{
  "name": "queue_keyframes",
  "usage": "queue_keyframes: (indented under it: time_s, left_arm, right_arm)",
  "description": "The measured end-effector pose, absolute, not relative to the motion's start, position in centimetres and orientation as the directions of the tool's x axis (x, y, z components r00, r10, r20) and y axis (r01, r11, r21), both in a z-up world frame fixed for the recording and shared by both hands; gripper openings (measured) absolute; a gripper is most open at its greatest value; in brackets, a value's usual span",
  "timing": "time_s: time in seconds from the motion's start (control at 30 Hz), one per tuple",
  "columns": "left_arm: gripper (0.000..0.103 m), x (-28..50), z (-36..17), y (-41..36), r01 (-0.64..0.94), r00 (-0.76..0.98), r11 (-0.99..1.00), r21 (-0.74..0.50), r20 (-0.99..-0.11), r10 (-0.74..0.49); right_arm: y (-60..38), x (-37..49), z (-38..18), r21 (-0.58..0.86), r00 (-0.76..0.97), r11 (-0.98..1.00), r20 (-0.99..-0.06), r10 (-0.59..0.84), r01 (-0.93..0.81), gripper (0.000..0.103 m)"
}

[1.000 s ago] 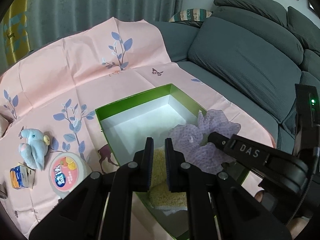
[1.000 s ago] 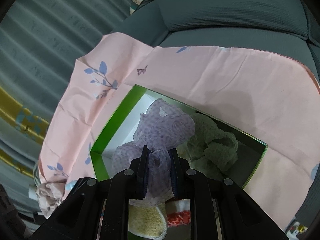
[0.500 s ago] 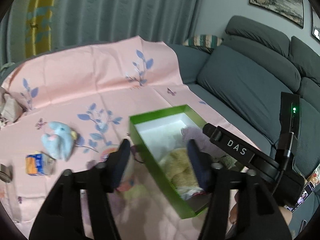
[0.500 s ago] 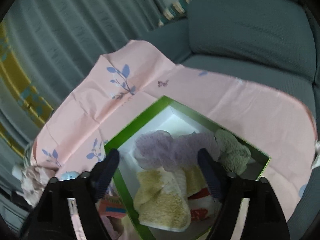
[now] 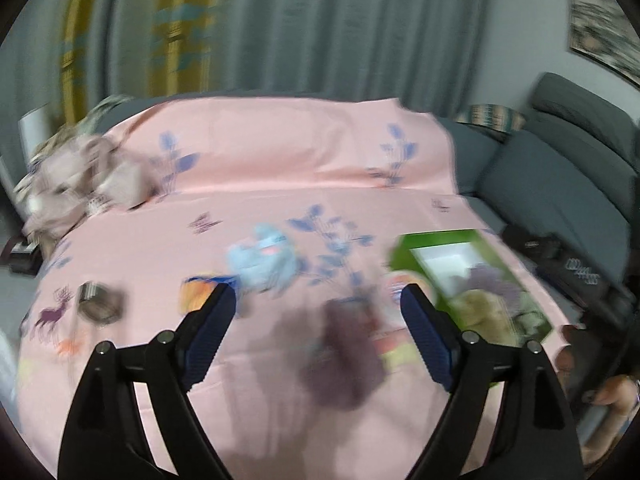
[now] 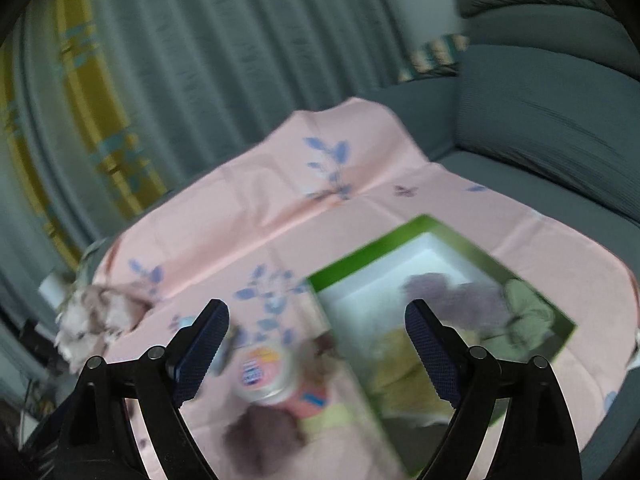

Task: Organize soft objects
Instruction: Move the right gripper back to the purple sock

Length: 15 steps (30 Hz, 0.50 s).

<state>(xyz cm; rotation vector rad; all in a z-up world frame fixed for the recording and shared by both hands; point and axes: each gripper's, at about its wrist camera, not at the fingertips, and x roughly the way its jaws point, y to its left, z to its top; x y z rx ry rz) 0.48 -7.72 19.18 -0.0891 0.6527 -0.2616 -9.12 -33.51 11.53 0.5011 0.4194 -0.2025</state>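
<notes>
three soft items are held in the green box (image 6: 352, 258); left fingers (image 5: 212, 322) are opening, right fingers (image 6: 202, 344) spread, both empty.

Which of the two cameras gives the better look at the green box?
The right wrist view: the green box fills its right half, showing its rim, white floor and the soft things inside. In the left wrist view the box sits small and blurred at the right edge, partly behind a finger.

Both let go: left gripper (image 5: 316, 300) opening, off the yellow towel (image 6: 400, 364); right gripper (image 6: 316, 320) opening, purple scarf (image 6: 448, 294) dropped into green box (image 6: 360, 258); both pulled back
</notes>
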Motion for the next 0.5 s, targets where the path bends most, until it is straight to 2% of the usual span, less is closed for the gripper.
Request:
queue_keyframes:
  time_s: [0.07,0.13,0.2,0.3,0.5]
  left_arm:
    - [0.084,0.5,18.3,-5.4,0.142,0.761,0.980,-0.143,-0.618,-0.200]
    - [0.084,0.4,17.3,-3.5,0.091,0.750,0.988,-0.127,-0.643,-0.152]
    - [0.084,0.3,16.0,-1.9,0.056,0.728,0.990,-0.129,-0.673,-0.129]
    - [0.084,0.0,13.9,0.0,0.025,0.690,0.990,-0.137,-0.715,-0.117]
    - [0.084,0.3,10.0,2.5,-0.036,0.623,0.979,-0.199,-0.771,-0.134]
  right_arm:
    - [-31.9,-8.6,11.6,0.424,0.897,0.873,-0.441,-0.034,0.241,0.090]
    - [-30.3,-7.3,11.0,0.432,0.872,0.878,-0.489,0.036,0.206,0.090]
    - [-28.8,-5.9,9.9,0.442,0.831,0.876,-0.548,0.094,0.192,0.090]
    - [-27.1,-4.6,8.7,0.446,0.797,0.881,-0.585,0.152,0.159,0.090]
    - [-24.0,-3.0,6.2,0.339,0.732,0.926,-0.671,0.116,0.164,0.090]
